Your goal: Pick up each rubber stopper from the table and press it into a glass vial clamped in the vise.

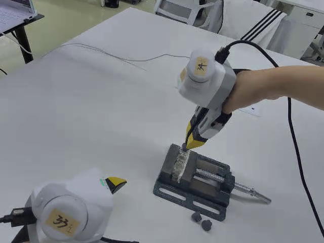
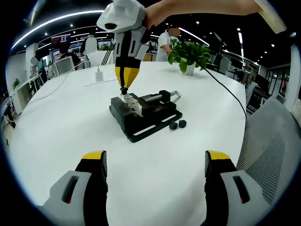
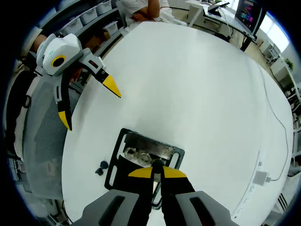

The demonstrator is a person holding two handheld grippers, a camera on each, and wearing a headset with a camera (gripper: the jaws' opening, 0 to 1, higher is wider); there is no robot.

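While the right gripper (image 1: 190,146), clamped on a small dark stopper (image 2: 124,90), presses it at a clear glass vial (image 1: 180,163) in the vise (image 1: 195,195), two stoppers (image 1: 196,217) wait beside the vise toward the desk's (image 1: 101,101) near edge, so the task looks partway done; the left gripper (image 2: 155,157) hovers, jaws apart

Tabletop (image 1: 86,111): white, broad from where I watch.
Vise (image 1: 188,196): sits on it.
Stoppers (image 1: 206,225): two loose, just beside the vise.
Cable (image 1: 109,54): thin, possibly a charger lead.
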